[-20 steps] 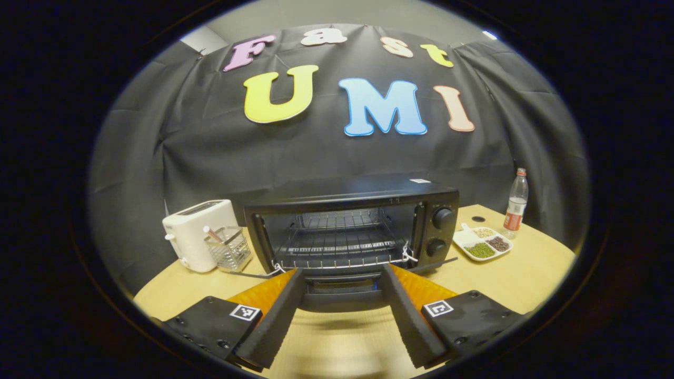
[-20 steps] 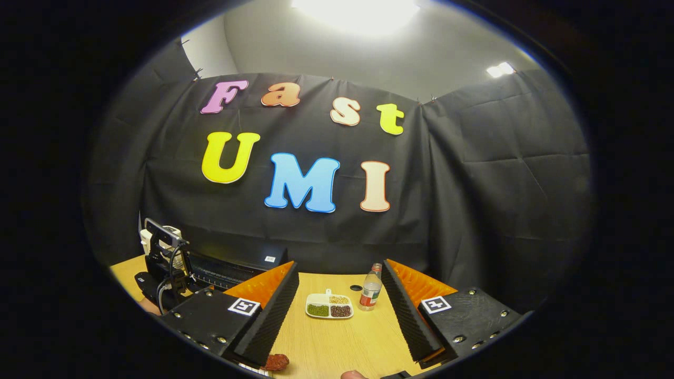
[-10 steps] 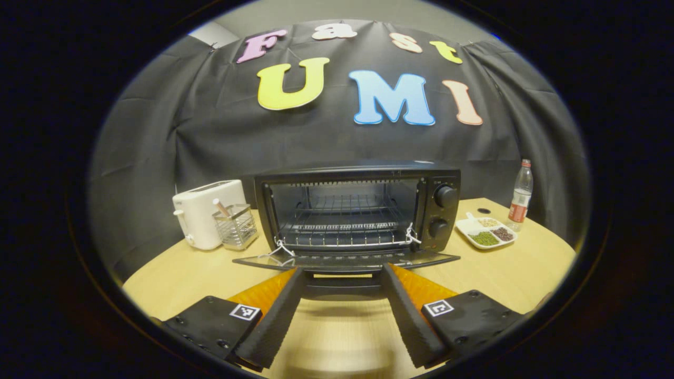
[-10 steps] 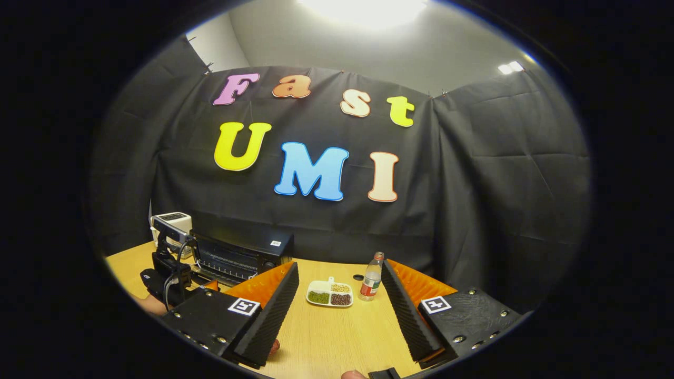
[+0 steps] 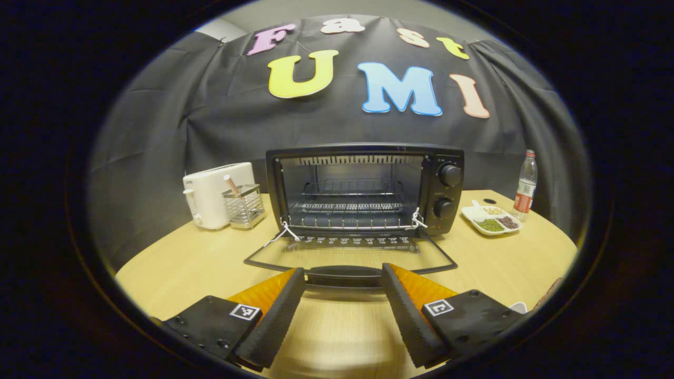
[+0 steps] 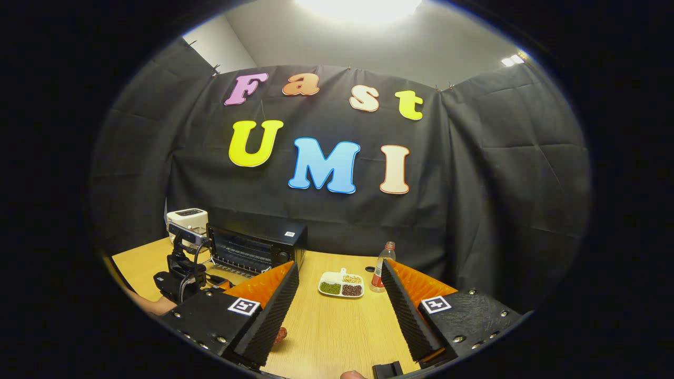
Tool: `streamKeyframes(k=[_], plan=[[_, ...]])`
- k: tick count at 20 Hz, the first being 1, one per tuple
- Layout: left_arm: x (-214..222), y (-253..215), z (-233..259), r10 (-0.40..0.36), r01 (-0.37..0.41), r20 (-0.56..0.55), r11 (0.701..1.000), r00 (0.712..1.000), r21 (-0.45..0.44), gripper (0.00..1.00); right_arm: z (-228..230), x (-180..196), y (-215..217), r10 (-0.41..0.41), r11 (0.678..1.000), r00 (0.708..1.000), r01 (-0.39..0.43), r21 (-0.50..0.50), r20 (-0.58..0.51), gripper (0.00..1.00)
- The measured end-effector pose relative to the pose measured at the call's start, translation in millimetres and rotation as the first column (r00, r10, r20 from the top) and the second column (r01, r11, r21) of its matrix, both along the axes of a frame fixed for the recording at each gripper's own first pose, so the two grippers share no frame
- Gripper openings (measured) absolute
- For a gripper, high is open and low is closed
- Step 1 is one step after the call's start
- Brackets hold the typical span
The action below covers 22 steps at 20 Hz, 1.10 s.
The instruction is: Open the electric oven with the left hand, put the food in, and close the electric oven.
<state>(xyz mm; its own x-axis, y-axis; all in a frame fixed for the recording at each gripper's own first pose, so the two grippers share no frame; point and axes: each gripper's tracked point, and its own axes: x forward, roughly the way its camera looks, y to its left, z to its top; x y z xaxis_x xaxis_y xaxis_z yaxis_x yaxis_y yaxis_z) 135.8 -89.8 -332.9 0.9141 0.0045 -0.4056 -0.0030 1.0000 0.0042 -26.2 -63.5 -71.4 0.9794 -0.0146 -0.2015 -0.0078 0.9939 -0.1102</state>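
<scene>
Left gripper view: electric oven (image 5: 363, 187) is seen at 12 o'clock on the wooden table (image 5: 189, 266), door (image 5: 350, 255) dropped fully open and lying flat toward the camera, wire rack (image 5: 350, 208) visible inside. The left gripper (image 5: 342, 310) is held released, fingers spread wide, nothing gripped; the door handle (image 5: 345, 273) sits between the fingertips, contact cannot be told. White toaster (image 5: 216, 200) and wire utensil holder (image 5: 243, 205) are placed at 10 o'clock of the oven, divided snack dish (image 5: 491, 221) and bottle (image 5: 525, 184) at 3 o'clock. Right gripper view: right gripper (image 6: 339, 316) is likewise spread apart and empty, raised over the table. A reddish food piece (image 6: 281, 333) is partly seen at 7 o'clock, just beside the left-hand finger (image 6: 271, 316), resting on the table. The left gripper with its holding hand is seen at 9 o'clock in front of the oven.
</scene>
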Motion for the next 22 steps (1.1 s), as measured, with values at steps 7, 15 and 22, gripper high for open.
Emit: streamKeyframes(k=[7, 15, 22], plan=[[-45.0, 20.4, 87.4, 0.003, -0.007, 0.125, 0.999, 0.992, 0.034, 1.00, -7.8, -8.9, 13.2, 0.076, 0.995, 0.997, -0.076, 0.072, 0.001, 0.96], [-113.3, 47.1, 211.8, 0.027, -0.040, 0.296, 0.998, 0.955, 0.038, 0.90, -43.1, -2.4, 32.6, 0.155, 0.971, 0.986, -0.140, 0.193, -0.062, 0.96], [-156.3, 72.8, 264.5, 0.072, -0.078, 0.354, 0.997, 0.932, 0.003, 0.97, -95.3, 4.3, 51.7, 0.226, 0.929, 0.950, -0.144, 0.340, -0.215, 0.96]])
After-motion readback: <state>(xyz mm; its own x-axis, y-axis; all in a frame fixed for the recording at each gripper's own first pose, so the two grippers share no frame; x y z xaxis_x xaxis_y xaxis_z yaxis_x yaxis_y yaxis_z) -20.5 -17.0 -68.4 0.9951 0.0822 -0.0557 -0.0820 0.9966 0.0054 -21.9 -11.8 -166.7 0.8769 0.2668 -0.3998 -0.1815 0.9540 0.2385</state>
